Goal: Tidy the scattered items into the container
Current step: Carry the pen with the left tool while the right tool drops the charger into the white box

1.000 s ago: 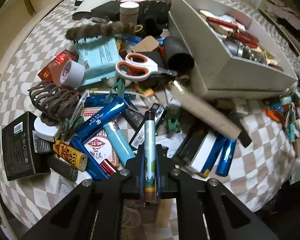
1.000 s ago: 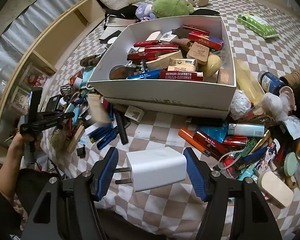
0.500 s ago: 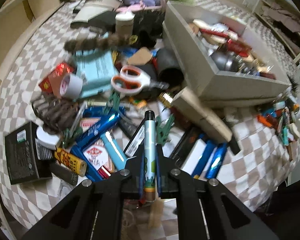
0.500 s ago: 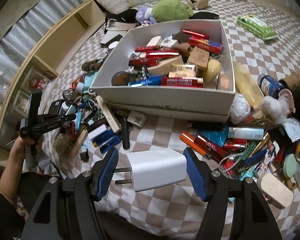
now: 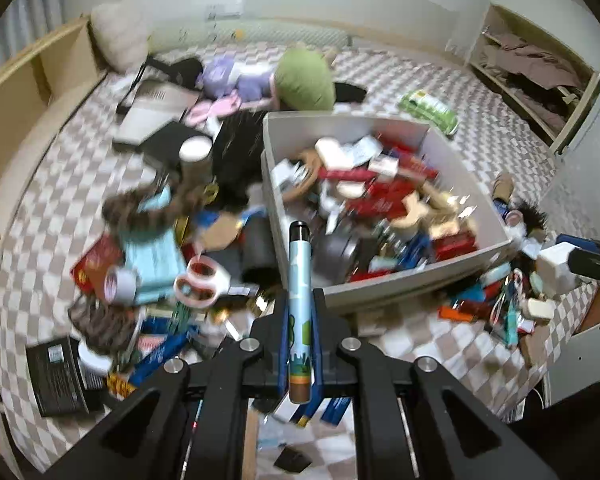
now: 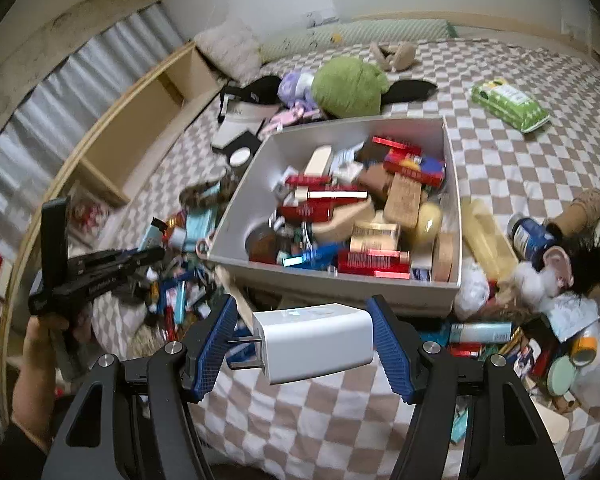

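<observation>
Left tool (image 5: 300, 340) grips pen (image 5: 299, 300) (right tool (image 6: 302, 344): charger (image 6: 316, 340)).

No legible text anywhere

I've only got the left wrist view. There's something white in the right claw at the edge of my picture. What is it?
Observer: The right claw is shut on a white plug-in charger; its prongs point sideways at the left blue pad.
Operator: Is it over the box yet?
Observer: No. It hangs short of the white box, above the checkered bed cover.
Operator: Anything behind the box's right wall?
Observer: A pale yellow bottle lies outside, along that wall.
</observation>
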Tool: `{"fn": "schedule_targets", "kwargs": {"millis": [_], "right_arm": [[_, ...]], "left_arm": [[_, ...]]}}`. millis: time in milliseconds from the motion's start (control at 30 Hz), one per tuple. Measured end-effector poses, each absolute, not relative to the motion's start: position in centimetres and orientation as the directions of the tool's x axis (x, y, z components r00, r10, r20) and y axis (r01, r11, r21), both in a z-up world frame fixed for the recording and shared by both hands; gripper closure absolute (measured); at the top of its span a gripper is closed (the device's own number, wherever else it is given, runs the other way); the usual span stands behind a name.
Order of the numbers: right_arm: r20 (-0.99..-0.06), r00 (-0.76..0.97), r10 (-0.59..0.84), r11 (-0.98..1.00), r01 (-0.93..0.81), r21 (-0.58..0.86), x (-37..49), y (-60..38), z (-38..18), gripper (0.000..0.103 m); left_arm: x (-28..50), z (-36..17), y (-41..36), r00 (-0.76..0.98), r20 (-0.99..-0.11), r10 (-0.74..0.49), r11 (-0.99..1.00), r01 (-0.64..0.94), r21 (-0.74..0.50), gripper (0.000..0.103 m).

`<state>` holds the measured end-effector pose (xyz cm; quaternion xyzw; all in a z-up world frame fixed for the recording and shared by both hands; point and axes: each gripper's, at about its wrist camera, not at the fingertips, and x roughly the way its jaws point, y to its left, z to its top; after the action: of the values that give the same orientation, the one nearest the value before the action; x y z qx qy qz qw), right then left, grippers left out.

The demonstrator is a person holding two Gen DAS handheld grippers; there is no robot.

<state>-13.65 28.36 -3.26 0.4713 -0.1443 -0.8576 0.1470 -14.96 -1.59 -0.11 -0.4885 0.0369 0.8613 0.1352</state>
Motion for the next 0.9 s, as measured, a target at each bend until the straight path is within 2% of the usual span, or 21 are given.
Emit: {"fn": "schedule_targets", "kwargs": {"millis": [267, 533, 900], "right_arm": [[-0.746, -0.561, -0.358, -0.908, 0.023, 0.419, -16.7, 29.7, -3.0, 0.035], [-0.757, -0.565, -0.330, -0.898, -0.060, 0.436, -20.4, 31.3, -5.2, 0.035], [-0.751, -0.585, -0.306, -0.888, -0.108, 0.447, -25.0, 32.8, -7.7, 0.035]], "left_arm": [[-20.6, -4.3, 3.9, -0.492, -0.861, 0.133, -0.974, -0.227, -0.020, 0.093], [-26.4, -9.1, 9.0, -0.482, -0.874, 0.059, -0.984, -0.176, 0.030, 0.093], [-31.6, -14.0, 10.1, -0.442, -0.896, -0.028, -0.987, -0.132, 0.096, 0.093]]}}
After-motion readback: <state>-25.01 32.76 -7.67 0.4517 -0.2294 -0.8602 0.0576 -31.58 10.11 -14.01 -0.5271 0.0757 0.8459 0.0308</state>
